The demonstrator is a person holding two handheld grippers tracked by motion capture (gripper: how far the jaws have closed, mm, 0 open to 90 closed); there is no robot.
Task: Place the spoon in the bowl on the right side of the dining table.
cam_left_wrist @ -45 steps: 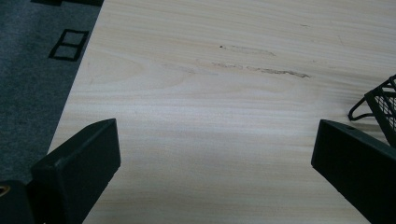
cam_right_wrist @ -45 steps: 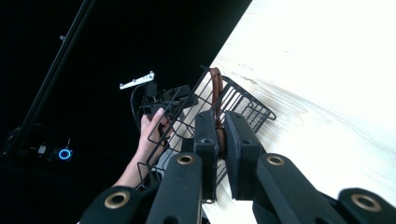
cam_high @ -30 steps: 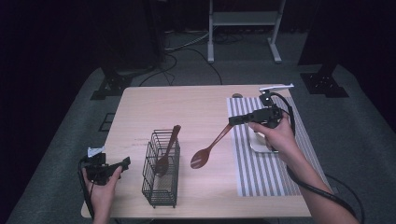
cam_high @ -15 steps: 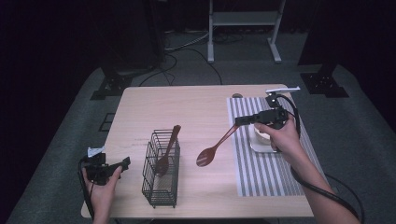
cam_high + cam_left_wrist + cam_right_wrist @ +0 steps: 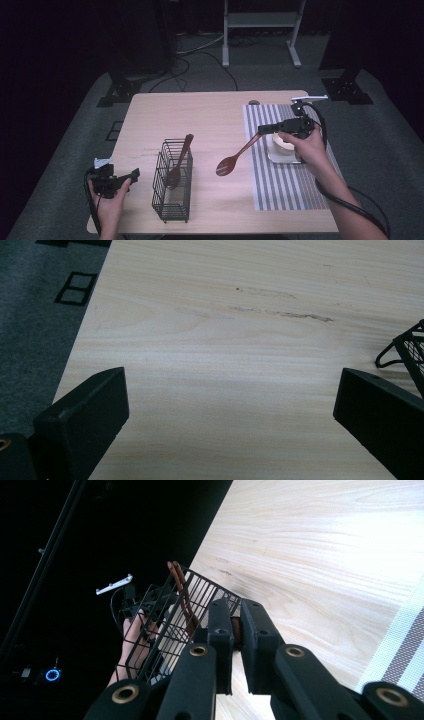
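Observation:
My right gripper (image 5: 262,131) is shut on the handle end of a brown wooden spoon (image 5: 242,148). The spoon slopes down to the left, its bowl hanging just above the table, left of the striped mat (image 5: 285,185). In the right gripper view the jaws (image 5: 236,630) pinch the handle. A black wire basket (image 5: 172,200) stands left of centre and holds a second wooden spoon (image 5: 179,162), which leans upright (image 5: 182,592). At the table's front left corner my left gripper (image 5: 131,176) rests open, its wide-apart jaws (image 5: 230,405) holding nothing.
A white dish (image 5: 282,145) sits on the striped mat under my right hand. The basket's corner (image 5: 407,347) reaches into the left gripper view at the right. Bare wood (image 5: 200,115) lies behind the basket. The floor around the table is dark carpet with stand legs.
My right gripper has carried the wooden spoon a little to the right, toward the striped mat, and slightly down. The left gripper has stayed put.

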